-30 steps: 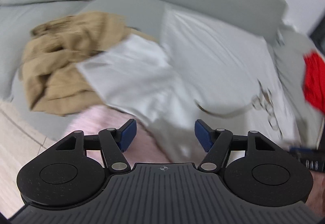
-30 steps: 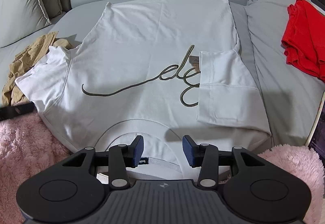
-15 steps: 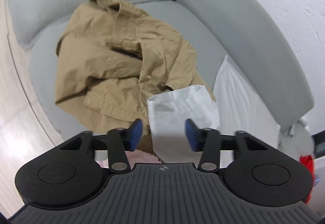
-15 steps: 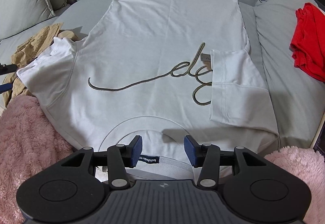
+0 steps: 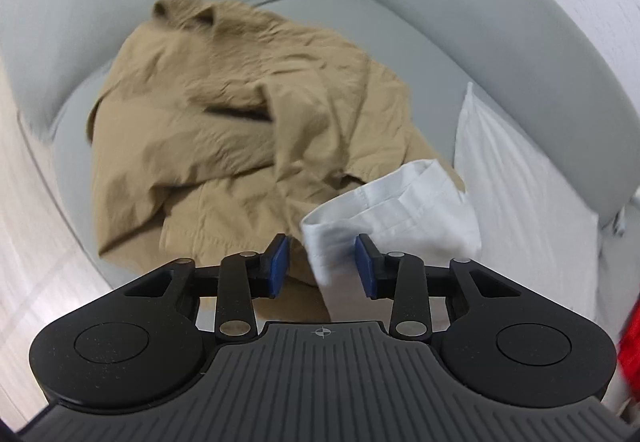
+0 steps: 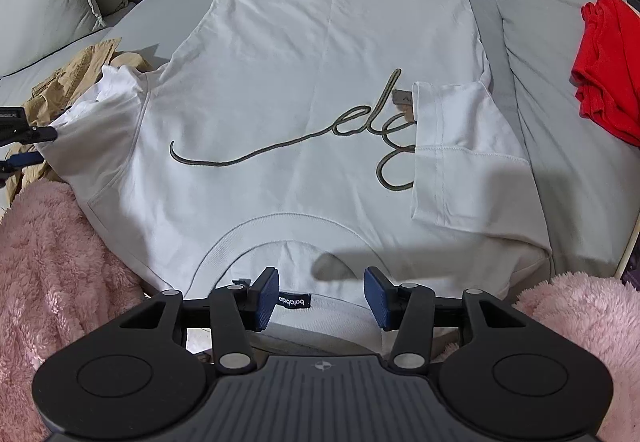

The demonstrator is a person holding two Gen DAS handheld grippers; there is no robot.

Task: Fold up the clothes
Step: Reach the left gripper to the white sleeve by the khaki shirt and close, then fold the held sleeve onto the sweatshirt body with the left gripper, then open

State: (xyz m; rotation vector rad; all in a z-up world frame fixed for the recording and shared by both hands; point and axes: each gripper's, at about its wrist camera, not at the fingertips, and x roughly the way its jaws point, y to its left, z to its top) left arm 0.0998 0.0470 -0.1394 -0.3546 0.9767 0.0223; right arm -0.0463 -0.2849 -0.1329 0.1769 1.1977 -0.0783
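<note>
T-shirt sleeve over tan garment

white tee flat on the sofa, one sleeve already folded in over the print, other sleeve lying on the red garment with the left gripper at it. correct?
Not quite. The unfolded sleeve lies on the tan garment, not the red garment, which sits apart on the far side in the right wrist view. The left wrist view shows it. The rest holds: the left gripper is closing around that sleeve, and the other sleeve is folded in.
</note>
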